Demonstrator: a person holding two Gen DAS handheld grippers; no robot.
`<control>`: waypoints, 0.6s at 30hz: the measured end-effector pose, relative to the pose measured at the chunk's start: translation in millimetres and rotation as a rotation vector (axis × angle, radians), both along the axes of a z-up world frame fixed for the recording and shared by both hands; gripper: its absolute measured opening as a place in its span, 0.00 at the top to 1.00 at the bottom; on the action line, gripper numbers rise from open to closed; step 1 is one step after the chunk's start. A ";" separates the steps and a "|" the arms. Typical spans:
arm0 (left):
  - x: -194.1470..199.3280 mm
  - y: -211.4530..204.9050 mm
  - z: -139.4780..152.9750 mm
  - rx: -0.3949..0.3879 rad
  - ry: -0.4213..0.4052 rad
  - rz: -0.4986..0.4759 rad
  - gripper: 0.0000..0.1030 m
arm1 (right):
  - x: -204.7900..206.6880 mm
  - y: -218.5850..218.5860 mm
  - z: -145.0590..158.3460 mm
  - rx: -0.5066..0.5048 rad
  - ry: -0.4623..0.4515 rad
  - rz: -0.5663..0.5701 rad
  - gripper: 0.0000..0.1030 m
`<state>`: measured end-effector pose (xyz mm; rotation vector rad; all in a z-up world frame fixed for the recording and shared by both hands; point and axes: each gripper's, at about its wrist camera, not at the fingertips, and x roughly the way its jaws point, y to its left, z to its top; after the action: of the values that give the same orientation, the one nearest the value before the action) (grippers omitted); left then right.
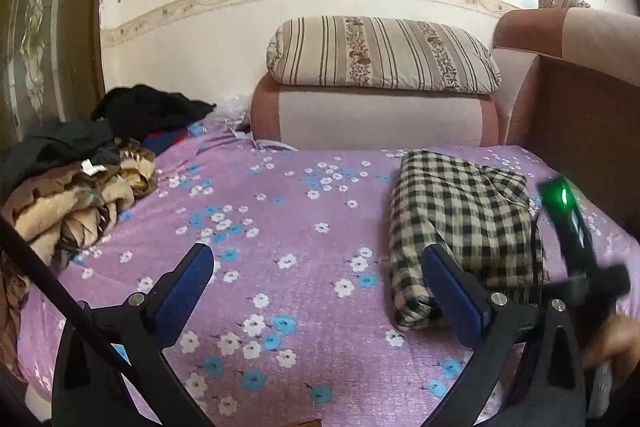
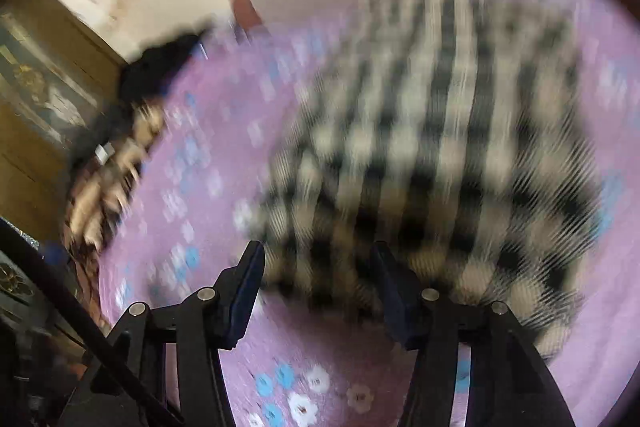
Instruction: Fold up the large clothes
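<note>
A black-and-cream checked garment [image 1: 460,223] lies folded into a compact rectangle on the right of the purple flowered bed sheet [image 1: 280,235]. My left gripper [image 1: 316,259] is open and empty, hovering above the sheet just left of the garment's near edge. The right gripper's body with a green light [image 1: 572,223] shows at the right, over the garment's right side. In the right wrist view, which is motion-blurred, my right gripper [image 2: 318,259] is open with nothing between the fingers, close above the checked garment [image 2: 440,147].
A heap of unfolded brown, tan and black clothes [image 1: 76,179] lies at the bed's left edge. A pink-and-white bolster [image 1: 372,115] with a striped pillow [image 1: 380,55] stands at the back. A pink padded headboard [image 1: 576,87] rises at the right. A wooden door [image 1: 44,35] is at the left.
</note>
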<state>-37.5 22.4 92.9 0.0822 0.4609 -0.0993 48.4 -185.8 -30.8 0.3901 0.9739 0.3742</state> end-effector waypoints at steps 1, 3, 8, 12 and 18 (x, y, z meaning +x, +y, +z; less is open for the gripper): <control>-1.1 1.1 0.6 -0.006 -0.010 -0.007 0.00 | -5.4 6.7 -4.7 -0.015 -0.005 0.014 0.42; -0.3 1.8 0.9 -0.027 -0.008 -0.022 0.00 | -22.1 15.2 0.7 -0.083 -0.045 0.047 0.42; 5.5 -5.6 -5.5 -0.043 0.068 -0.063 0.00 | -65.0 -13.1 25.2 -0.080 -0.106 -0.024 0.41; 6.3 -21.2 -19.1 -0.012 0.161 -0.059 0.00 | -95.7 -36.9 28.5 -0.210 -0.192 -0.211 0.34; -0.8 -39.8 -46.6 -0.032 0.299 -0.075 0.00 | -100.7 -54.8 24.1 -0.297 -0.175 -0.324 0.34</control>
<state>-38.3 -17.4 46.3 0.0527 0.7544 -0.1937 -52.3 -240.6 -6.7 0.2337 0.7641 -0.0315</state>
